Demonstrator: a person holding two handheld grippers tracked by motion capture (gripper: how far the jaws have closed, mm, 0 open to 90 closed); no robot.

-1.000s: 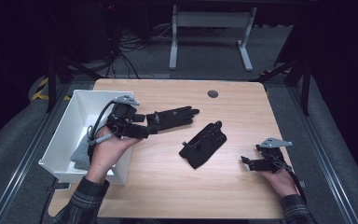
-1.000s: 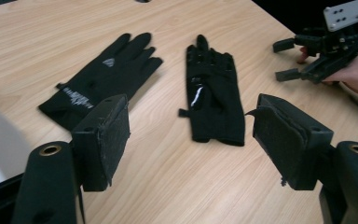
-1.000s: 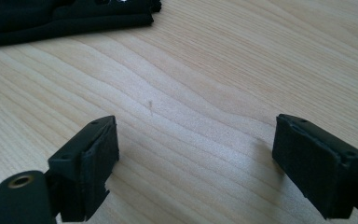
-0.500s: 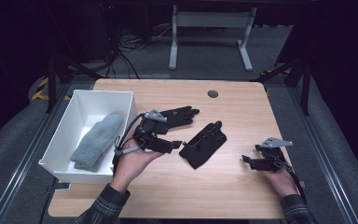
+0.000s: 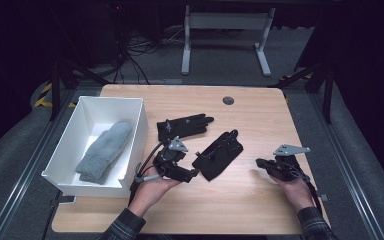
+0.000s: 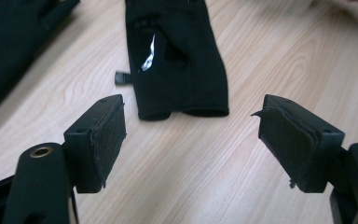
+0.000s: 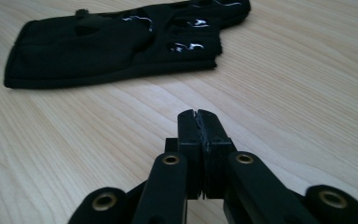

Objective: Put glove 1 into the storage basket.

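1. Since the earlier frames, the left gripper [image 5: 192, 174] has been carried from above the white bin [image 5: 67, 150] across to the middle of the worktop [image 5: 260, 115], and it is now seen low over the wood just at the cuff of the nearer black glove [image 5: 220, 154]
2. Its fingers [image 6: 103, 135] are spread wide and have just been opening a little further; nothing is pinched between them, and in the left gripper view the glove's cuff [image 6: 182, 70] is seen lying ahead of the gap, apart from both pads
3. The right gripper [image 5: 259, 163] is held near the right edge of the worktop, pointed toward the same glove but well apart from it
4. Its fingers [image 7: 189, 140] have just been closing and are now pressed together with nothing between them; in the right gripper view the glove [image 7: 112, 46] is seen flat on the wood beyond the tips
5. A second black glove [image 5: 182, 127] is laid flat farther back, just beside the bin, its fingers pointed to the right
6. A grey mitten [image 5: 105, 150] is seen lying inside the white bin at the left side of the worktop
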